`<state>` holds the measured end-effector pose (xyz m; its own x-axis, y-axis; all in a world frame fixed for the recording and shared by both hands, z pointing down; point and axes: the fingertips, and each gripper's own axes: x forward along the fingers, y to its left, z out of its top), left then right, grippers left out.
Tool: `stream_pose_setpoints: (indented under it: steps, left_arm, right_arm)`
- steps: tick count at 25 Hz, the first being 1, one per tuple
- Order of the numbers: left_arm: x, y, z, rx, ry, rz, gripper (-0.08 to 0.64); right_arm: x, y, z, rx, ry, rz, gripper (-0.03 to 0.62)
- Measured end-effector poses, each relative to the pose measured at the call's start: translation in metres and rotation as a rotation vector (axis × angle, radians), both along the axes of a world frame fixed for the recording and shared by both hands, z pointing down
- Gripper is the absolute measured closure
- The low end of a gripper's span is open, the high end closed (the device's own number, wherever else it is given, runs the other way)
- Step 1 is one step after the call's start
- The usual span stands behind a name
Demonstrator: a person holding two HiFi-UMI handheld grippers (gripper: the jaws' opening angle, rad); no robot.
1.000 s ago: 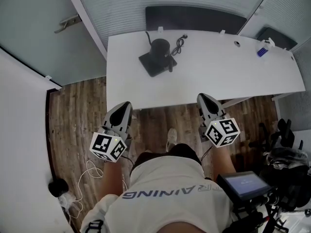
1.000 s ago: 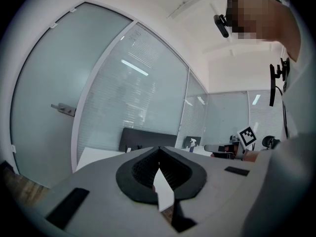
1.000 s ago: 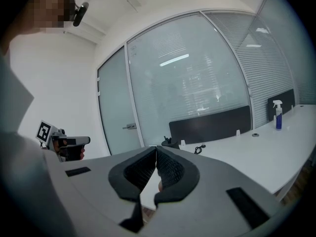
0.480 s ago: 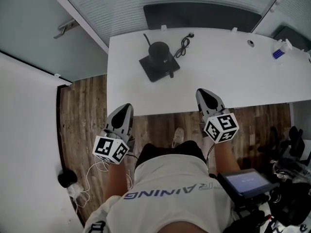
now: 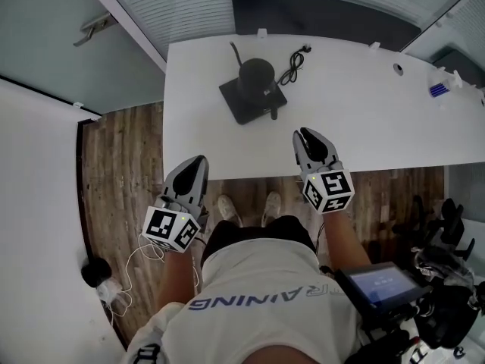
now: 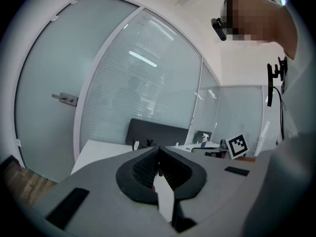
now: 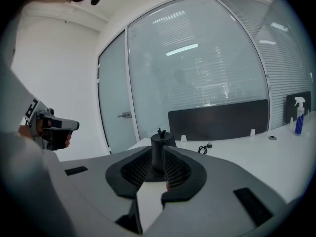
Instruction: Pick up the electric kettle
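- White desk (image 5: 364, 120) carried the black electric kettle (image 5: 256, 75) on its base (image 5: 236, 106), well apart from both grippers.
- Left gripper (image 5: 197, 162): jaws together, empty. Right gripper (image 5: 305, 134): jaws were opening, nothing between.
- Kettle judged rigid, smooth, possibly water-heavy; grip advised at handle.

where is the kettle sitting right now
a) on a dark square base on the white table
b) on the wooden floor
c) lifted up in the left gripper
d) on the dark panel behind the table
a, the head view shows the kettle standing on the dark square base, which lies on the white table.
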<state>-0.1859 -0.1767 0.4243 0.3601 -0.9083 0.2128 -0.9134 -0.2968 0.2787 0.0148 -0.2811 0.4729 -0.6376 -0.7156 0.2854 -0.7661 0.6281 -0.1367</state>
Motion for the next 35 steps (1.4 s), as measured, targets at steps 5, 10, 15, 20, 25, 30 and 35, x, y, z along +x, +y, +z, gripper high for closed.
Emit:
stream_pose_setpoints:
  steps: [5,10,15,20,25,30,35]
  left_arm:
    - [-0.029,-0.018,0.012,-0.010,0.024,0.033,0.543]
    - [-0.049,-0.024,0.022,-0.021,0.025,0.040,0.543]
    - [-0.063,-0.024,0.032,-0.055,0.024,0.013,0.543]
    - [-0.075,-0.018,0.049,-0.100,0.021,-0.020,0.543]
    - [-0.085,-0.023,0.067,-0.145,0.022,-0.047,0.543]
    - [-0.083,-0.024,0.078,-0.176,0.016,-0.050,0.543]
    - [-0.079,-0.018,0.079,-0.187,0.018,-0.058,0.543]
  right_arm:
    - [-0.029,-0.025,0.018,0.020,0.027,0.045,0.453]
    - [-0.047,-0.044,0.042,0.001,0.058,0.059,0.419]
    - [-0.056,-0.069,0.077,-0.036,0.093,0.078,0.355]
    - [-0.072,-0.092,0.116,-0.059,0.123,0.063,0.341]
    - [-0.083,-0.114,0.150,-0.068,0.118,0.066,0.341]
    - [-0.082,-0.125,0.156,-0.042,0.107,0.079,0.342]
    - [-0.082,-0.126,0.148,-0.021,0.089,0.059,0.348]
